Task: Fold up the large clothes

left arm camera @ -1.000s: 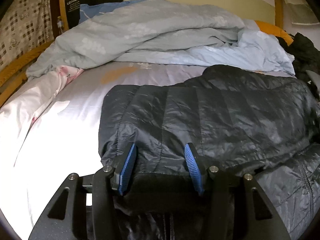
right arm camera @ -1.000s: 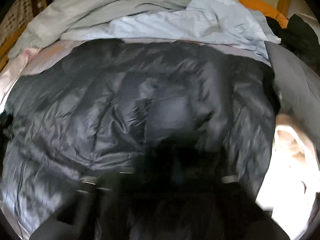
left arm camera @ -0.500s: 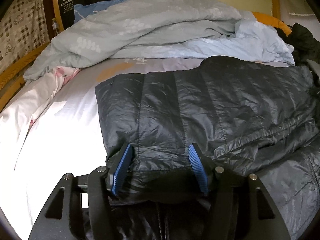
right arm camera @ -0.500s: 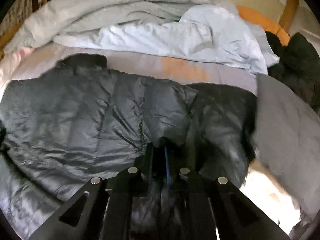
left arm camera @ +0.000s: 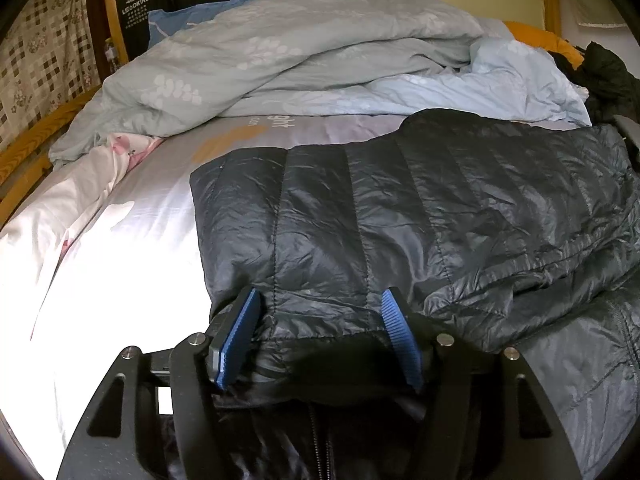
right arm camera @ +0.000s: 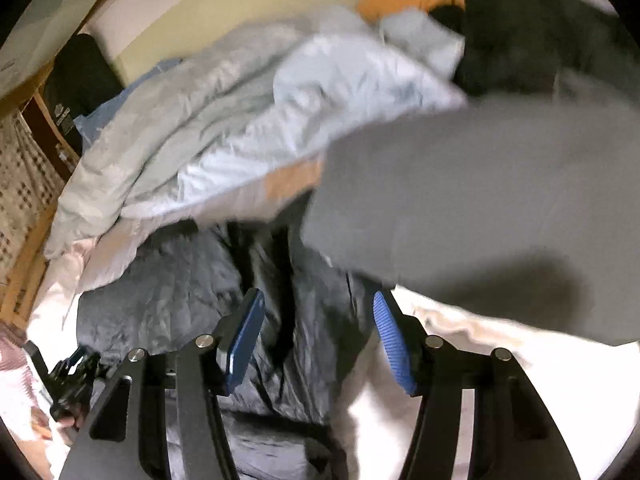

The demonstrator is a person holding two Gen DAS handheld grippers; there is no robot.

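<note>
Puffer jacket (left arm camera: 400,220) lies on the bed (left arm camera: 132,248), 1 panel already folded over. Left gripper (left arm camera: 318,336) jaws are opening around its hem; right gripper (right arm camera: 316,340) jaws are opening, holding nothing. Further folds remain.

Black tongs (left arm camera: 320,336), ribbed blue pads, seemingly silver screws.
</note>
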